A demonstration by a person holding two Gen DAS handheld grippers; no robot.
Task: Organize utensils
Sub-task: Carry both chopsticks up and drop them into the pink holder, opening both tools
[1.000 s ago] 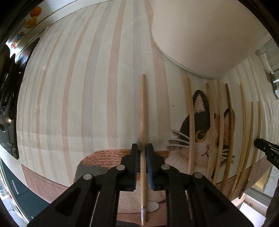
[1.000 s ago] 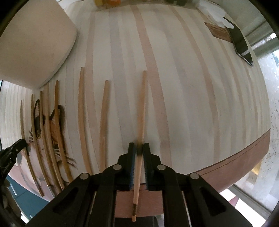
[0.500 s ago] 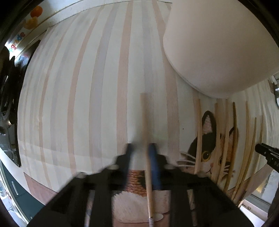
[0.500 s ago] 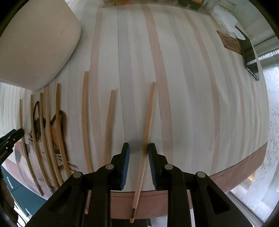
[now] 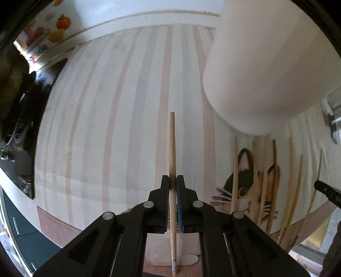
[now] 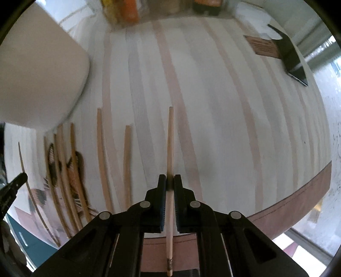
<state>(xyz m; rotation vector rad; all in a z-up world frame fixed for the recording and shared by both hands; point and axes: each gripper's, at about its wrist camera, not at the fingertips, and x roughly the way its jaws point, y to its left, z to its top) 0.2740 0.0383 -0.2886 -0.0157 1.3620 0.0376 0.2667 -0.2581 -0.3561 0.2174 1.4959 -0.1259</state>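
Observation:
My left gripper (image 5: 173, 185) points down over the striped cloth. Its jaws are closing tight, pads pressed on a pale wooden chopstick (image 5: 172, 144) that runs straight ahead between them. My right gripper (image 6: 169, 183) is likewise closing tight on a second chopstick (image 6: 170, 138), held just above the cloth. Several loose chopsticks (image 5: 234, 170) lie side by side on the cat picture; two more (image 6: 127, 162) rest on the stripes left of the right gripper. A white rounded container (image 5: 266, 64) stands behind them.
The cloth's brown border (image 6: 298, 204) marks the table edge to the right. A dark flat device (image 6: 292, 61) and a brown card (image 6: 264, 48) lie at the far right. Orange and yellow items (image 6: 127, 10) stand at the back. Dark clutter (image 5: 19, 110) sits off the left edge.
The left gripper has risen with its chopstick, and the white container now looms closer. The right gripper's jaws stood apart around its chopstick half a second ago and have shut on it.

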